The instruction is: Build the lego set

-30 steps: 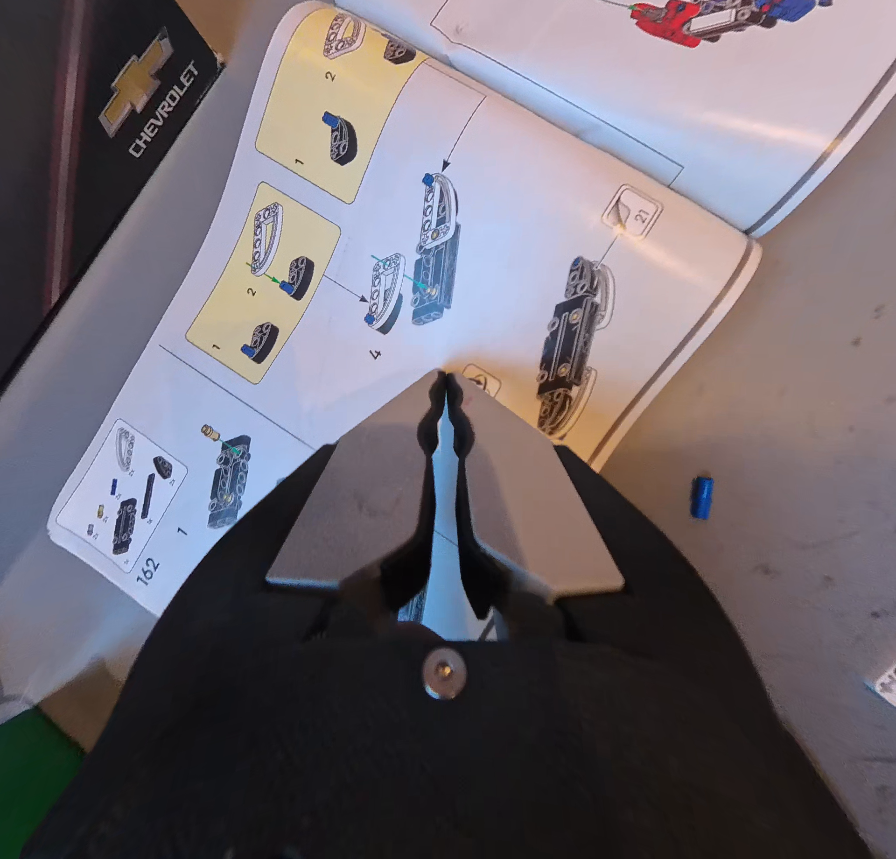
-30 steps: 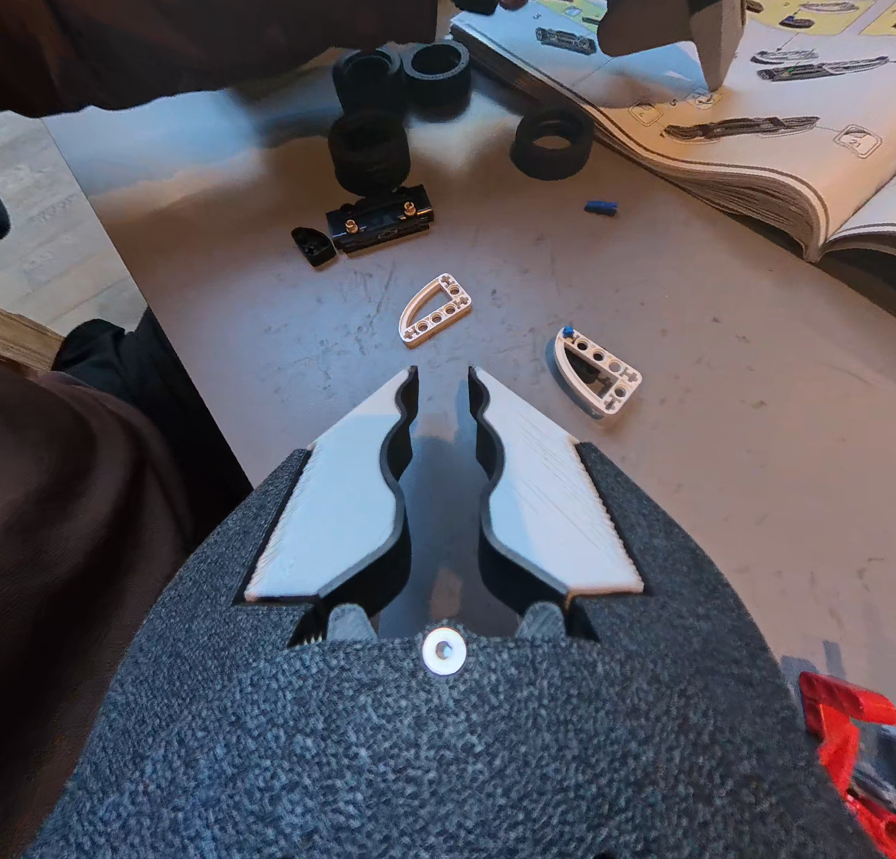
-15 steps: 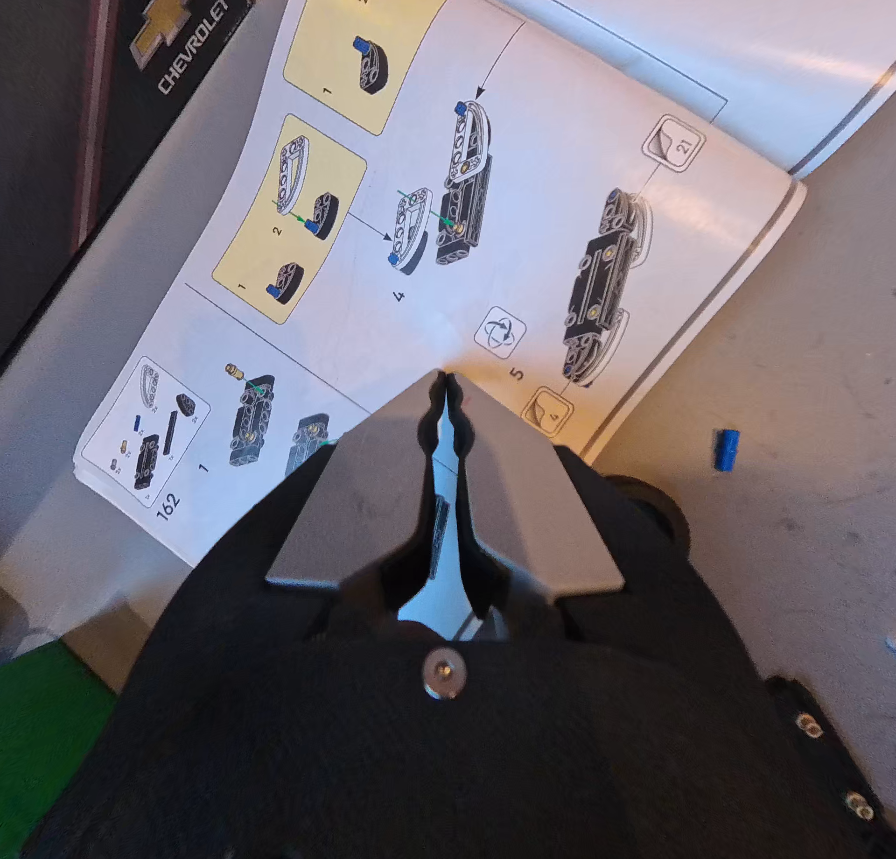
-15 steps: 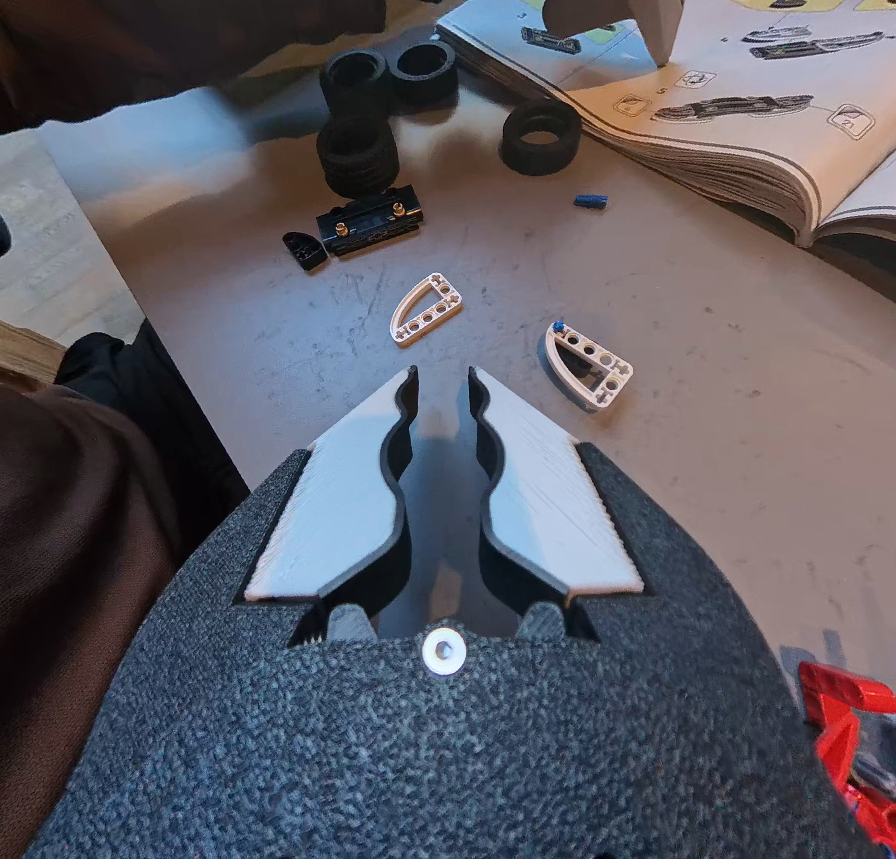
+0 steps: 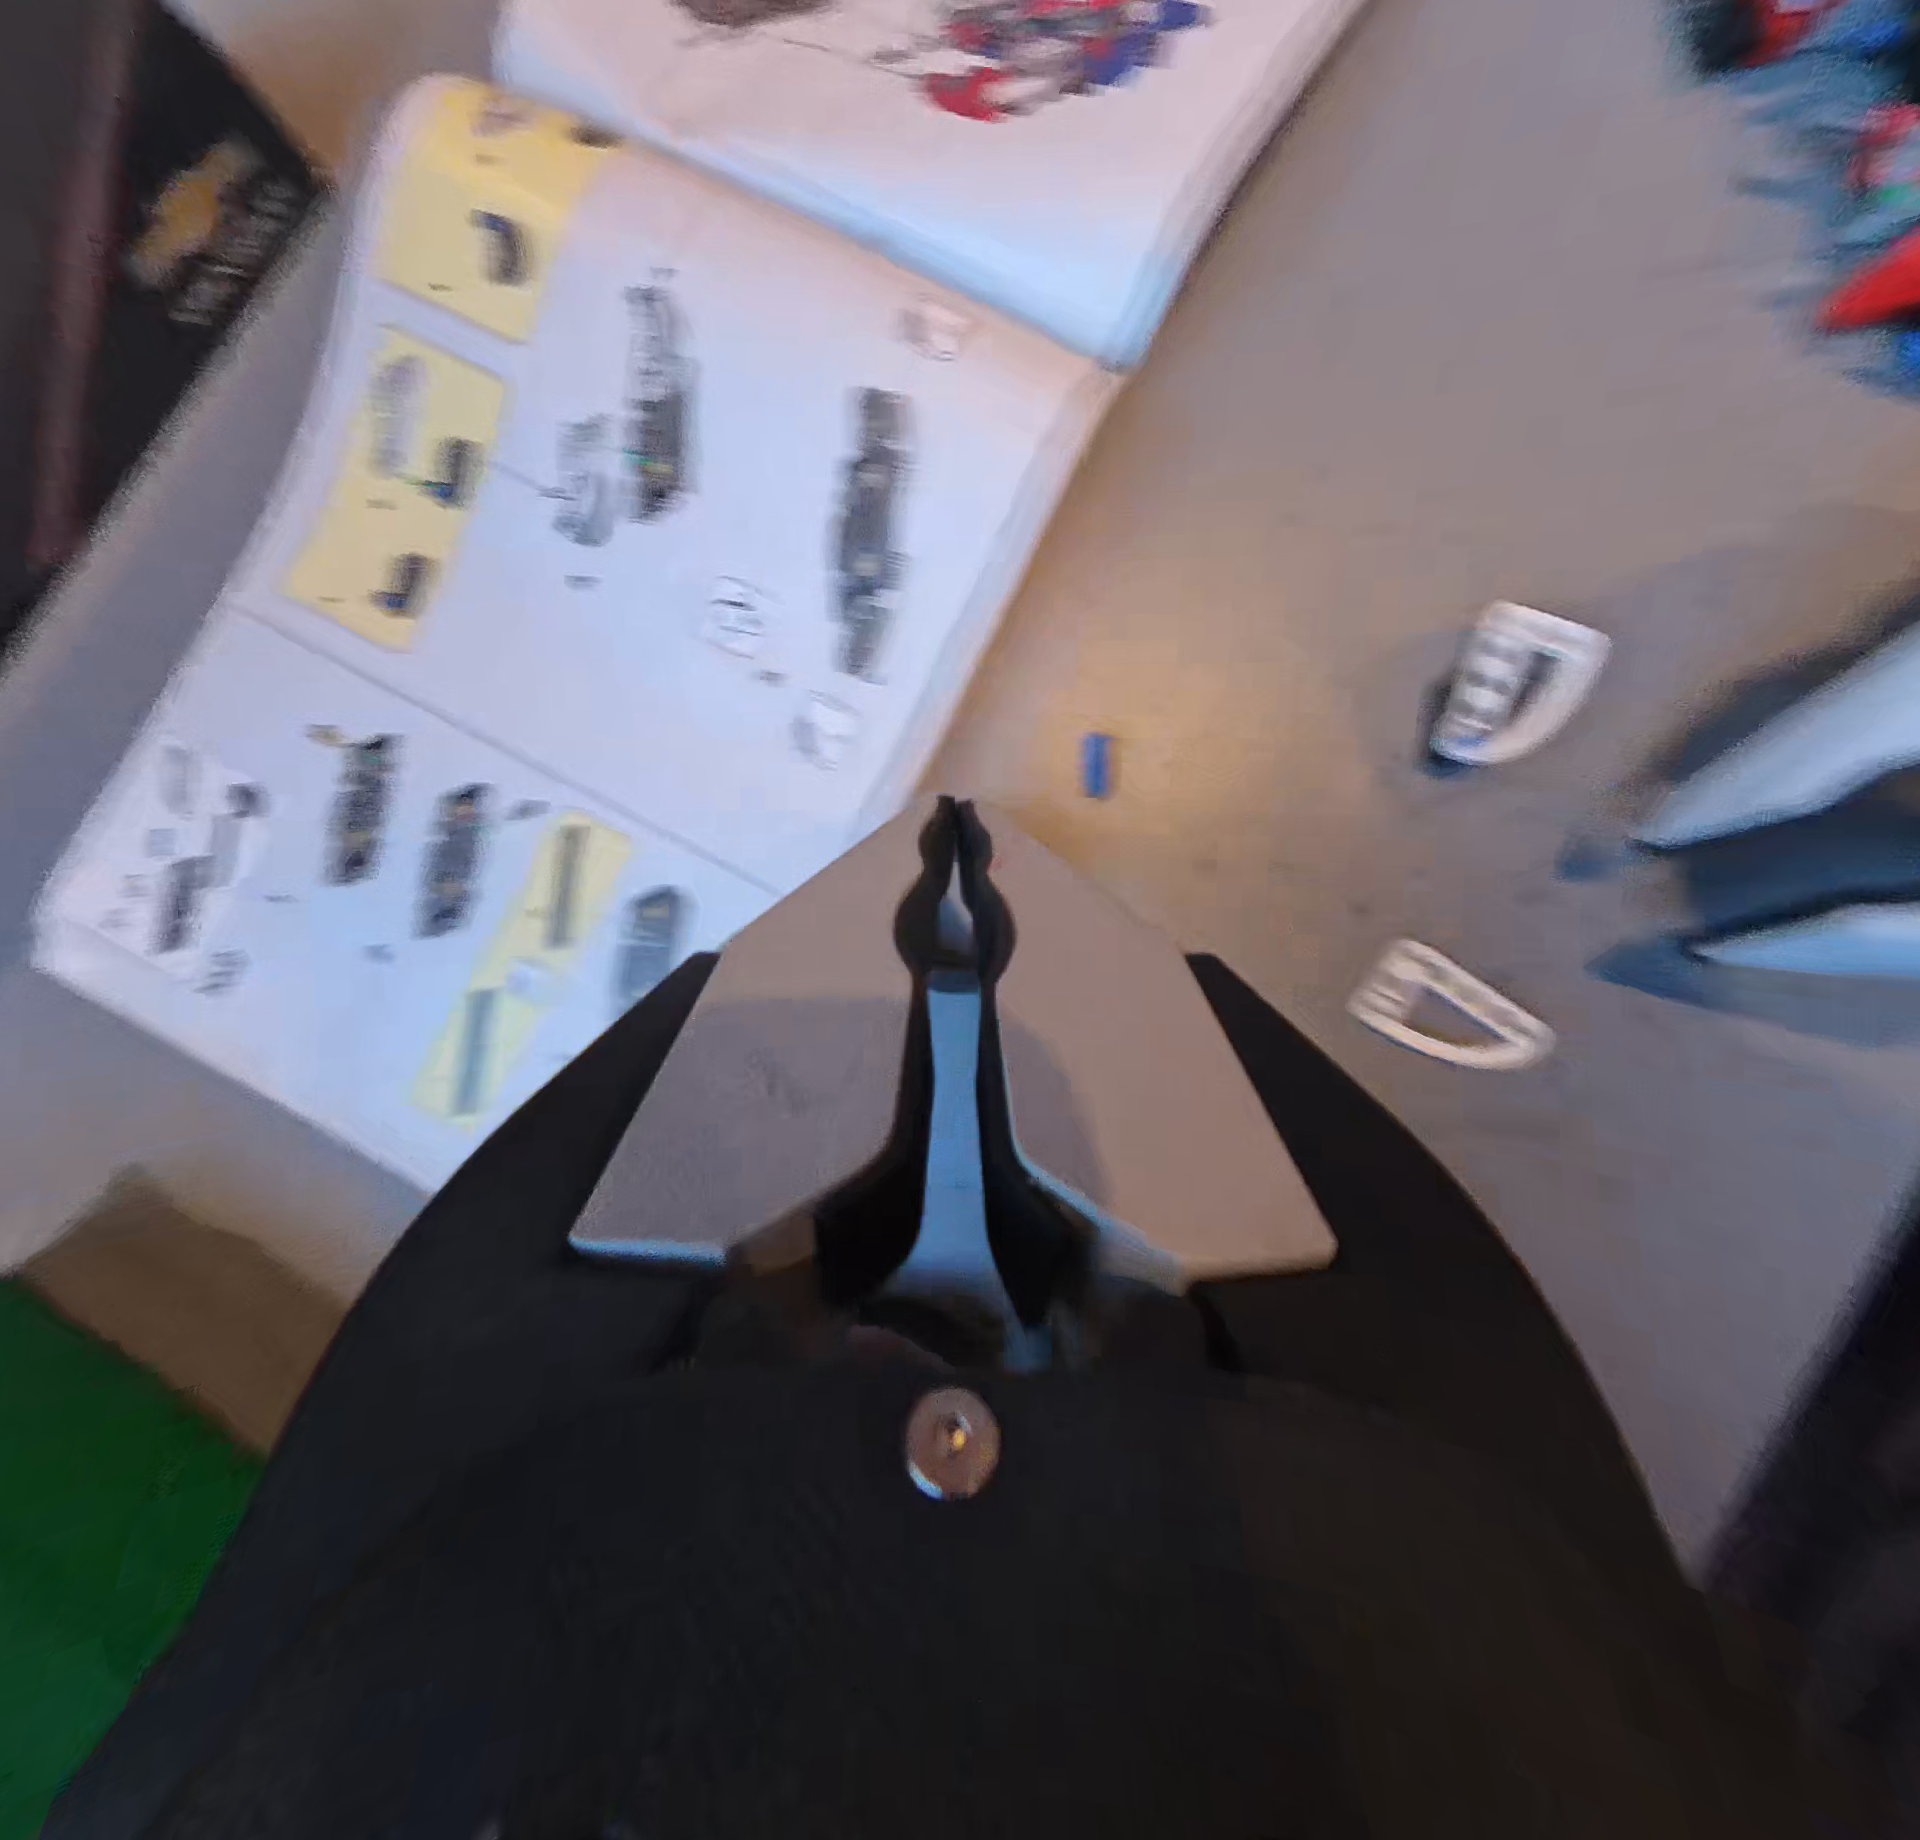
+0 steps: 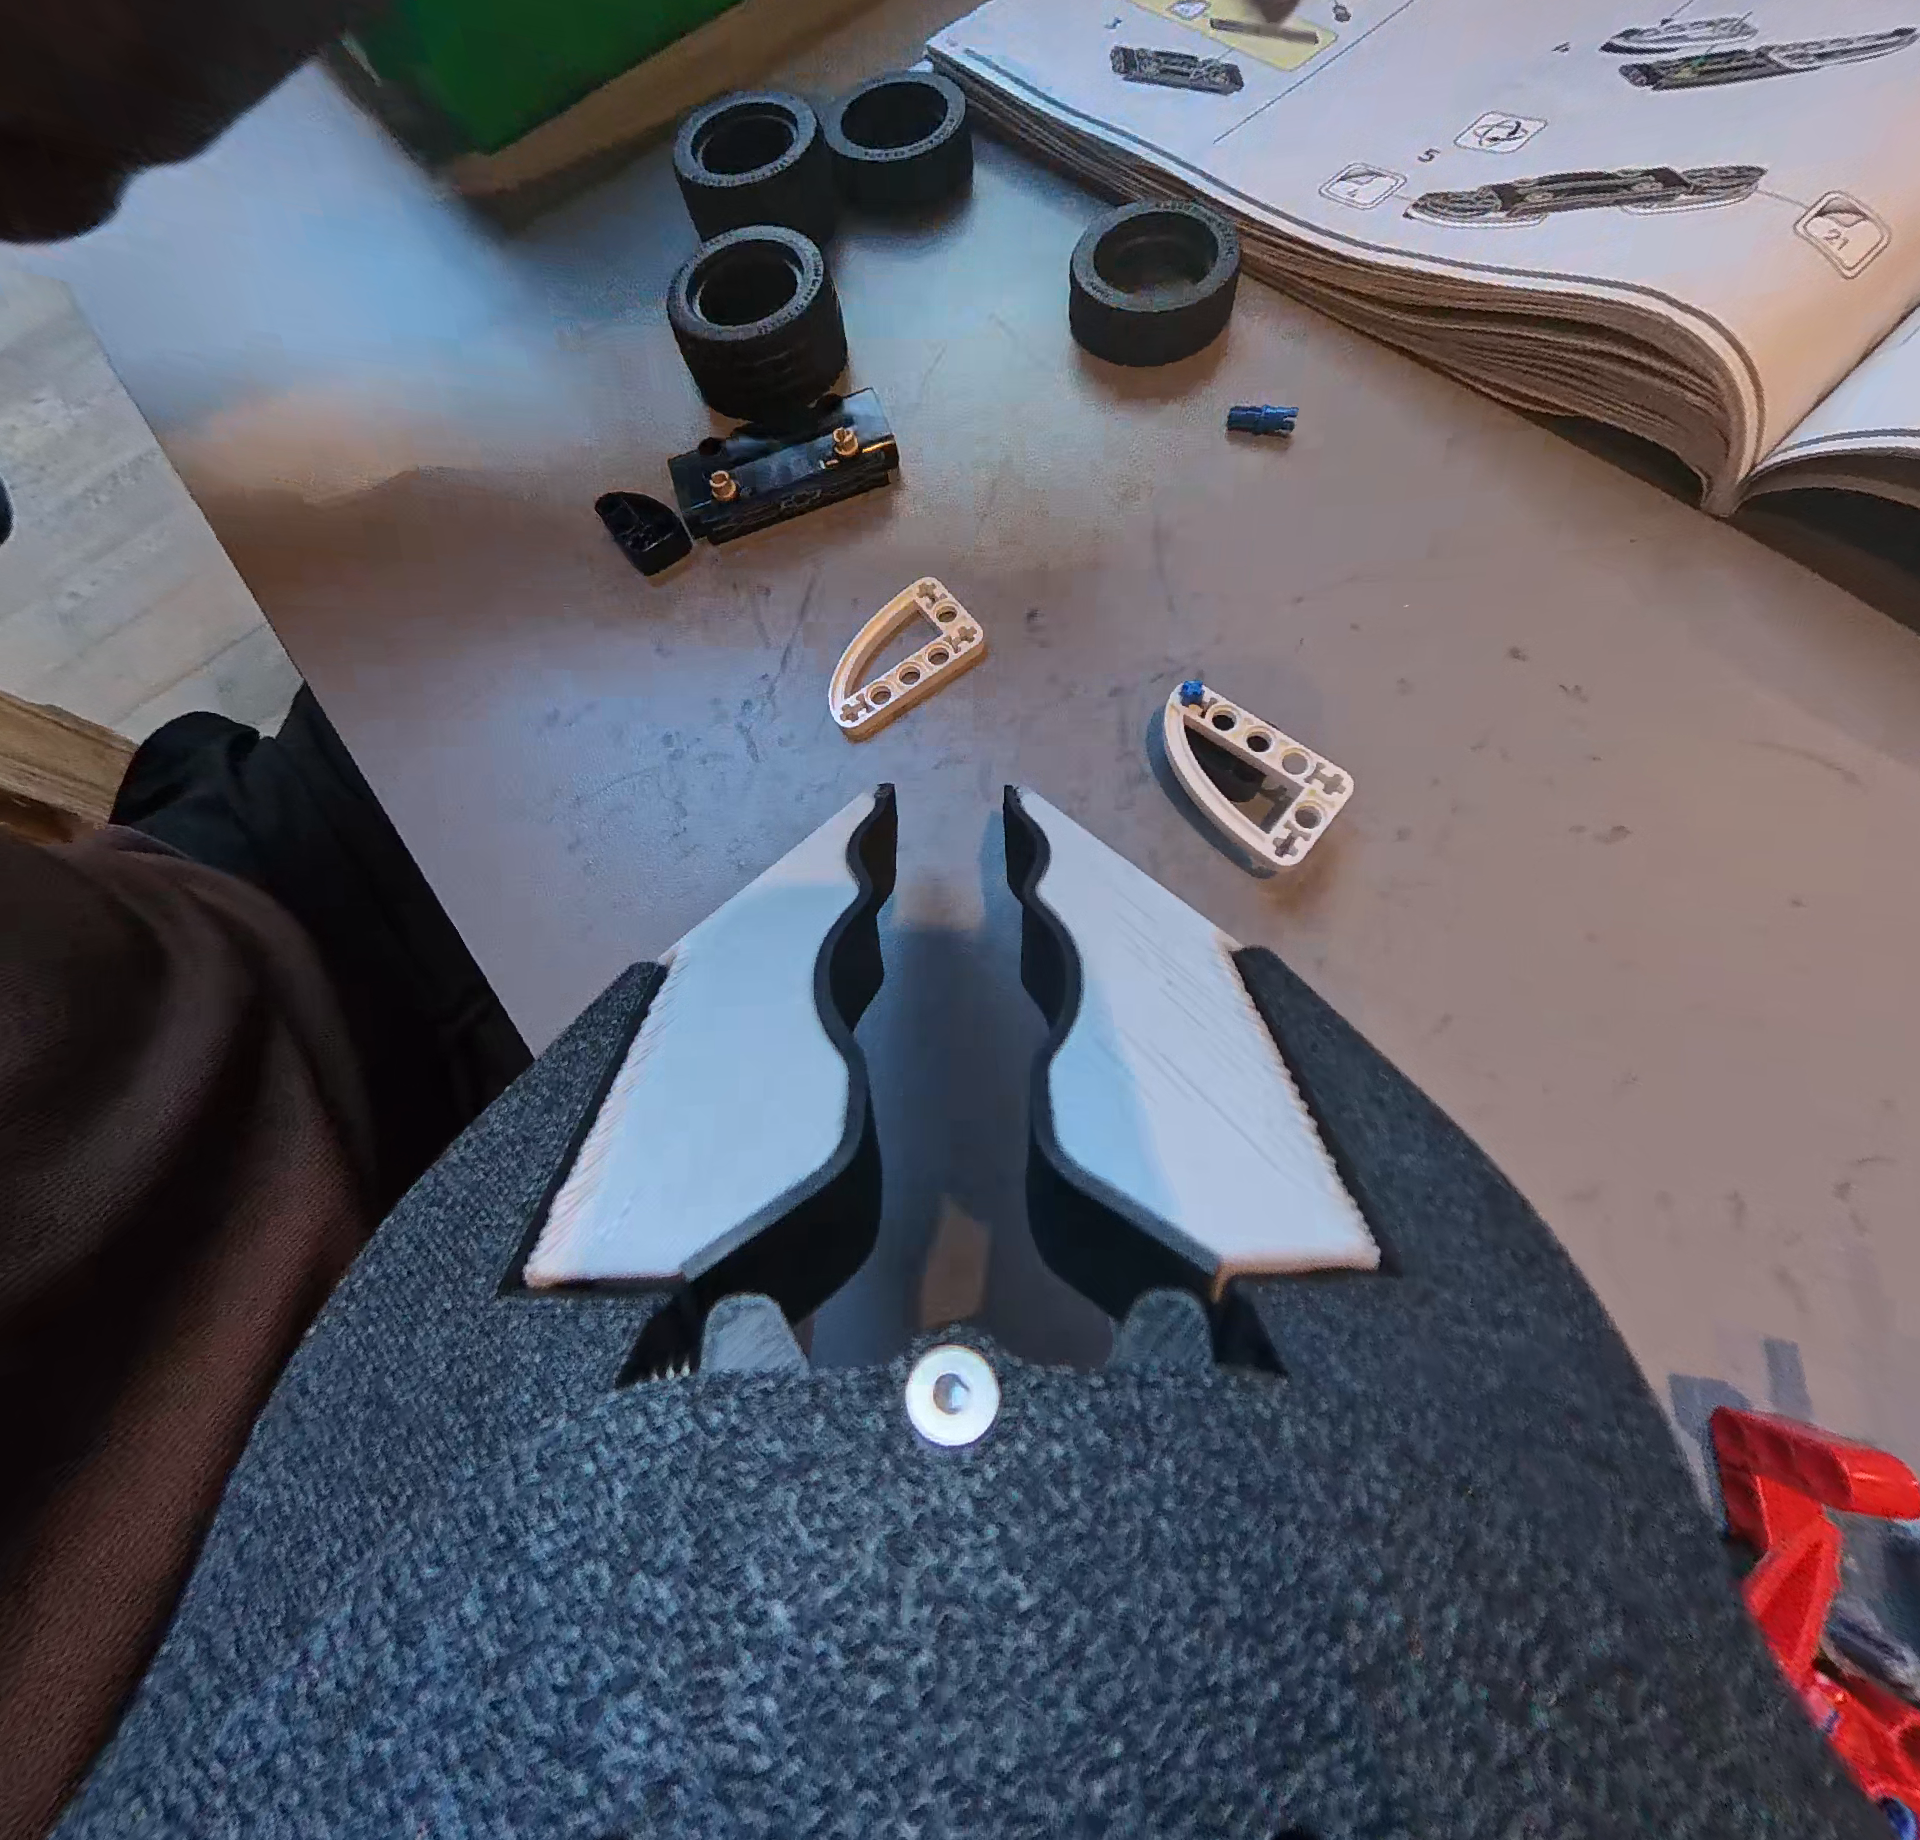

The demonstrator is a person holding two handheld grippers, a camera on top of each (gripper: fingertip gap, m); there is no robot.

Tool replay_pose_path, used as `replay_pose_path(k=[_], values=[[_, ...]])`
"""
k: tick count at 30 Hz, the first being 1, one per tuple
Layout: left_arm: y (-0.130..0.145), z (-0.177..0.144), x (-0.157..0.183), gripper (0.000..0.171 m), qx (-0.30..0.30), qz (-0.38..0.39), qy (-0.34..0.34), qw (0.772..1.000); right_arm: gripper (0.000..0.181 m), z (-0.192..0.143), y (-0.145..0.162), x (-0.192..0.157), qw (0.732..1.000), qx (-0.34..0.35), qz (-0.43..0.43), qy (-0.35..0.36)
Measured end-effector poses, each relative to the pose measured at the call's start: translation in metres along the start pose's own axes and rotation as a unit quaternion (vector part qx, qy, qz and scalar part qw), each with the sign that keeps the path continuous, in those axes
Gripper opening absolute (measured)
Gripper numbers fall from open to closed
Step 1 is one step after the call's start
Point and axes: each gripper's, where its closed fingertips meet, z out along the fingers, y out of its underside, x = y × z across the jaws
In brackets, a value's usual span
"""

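My left gripper is shut and empty, held over the near edge of the open instruction booklet; this view is blurred. A small blue pin lies just beyond its tips. My right gripper is open and empty above the grey table. Ahead of it lie a flat white curved piece and a white curved piece with a black part and blue pin under it. Farther off are a black block with tan pins, a small black curved piece and the blue pin. Both white pieces also show in the left wrist view.
Several black tyres stand at the far side near the booklet. A red partly built model sits at the right. A black set box lies left of the booklet. A green-topped box is at the back. A person's dark sleeve is on the left. To the flat white curved piece: right tips about 5 cm, left tips about 15 cm.
My left gripper has pulled back and swung right off the booklet page toward the table; the white pieces and right gripper have come into its view. My right gripper has barely moved.
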Motion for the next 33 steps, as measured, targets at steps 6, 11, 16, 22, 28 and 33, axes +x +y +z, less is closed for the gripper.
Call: replay_pose_path(k=[6,11,16,22,28,33], values=[[0.047,0.004,0.079,0.019,-0.058,0.063,0.115,0.990,0.020,0.001,0.001,-0.001,1.000,-0.006,-0.007,0.003],[0.055,-0.004,0.113,0.036,-0.057,0.099,0.179,0.977,0.020,0.001,0.001,-0.001,1.000,-0.004,-0.008,0.004],[0.066,0.002,0.123,0.042,-0.081,0.136,0.177,0.972,0.020,0.000,0.001,-0.001,1.000,-0.003,-0.005,0.002],[0.069,0.011,0.118,0.031,-0.081,0.130,0.098,0.983,0.020,-0.001,0.002,-0.002,1.000,-0.003,-0.001,-0.006],[0.055,0.020,0.123,0.025,-0.035,0.004,0.063,0.997,0.020,-0.001,0.002,-0.001,1.000,-0.005,-0.004,-0.005],[0.048,0.016,0.150,0.037,-0.005,-0.075,0.137,0.988,0.019,-0.002,0.006,0.011,0.999,-0.015,-0.016,0.026]])
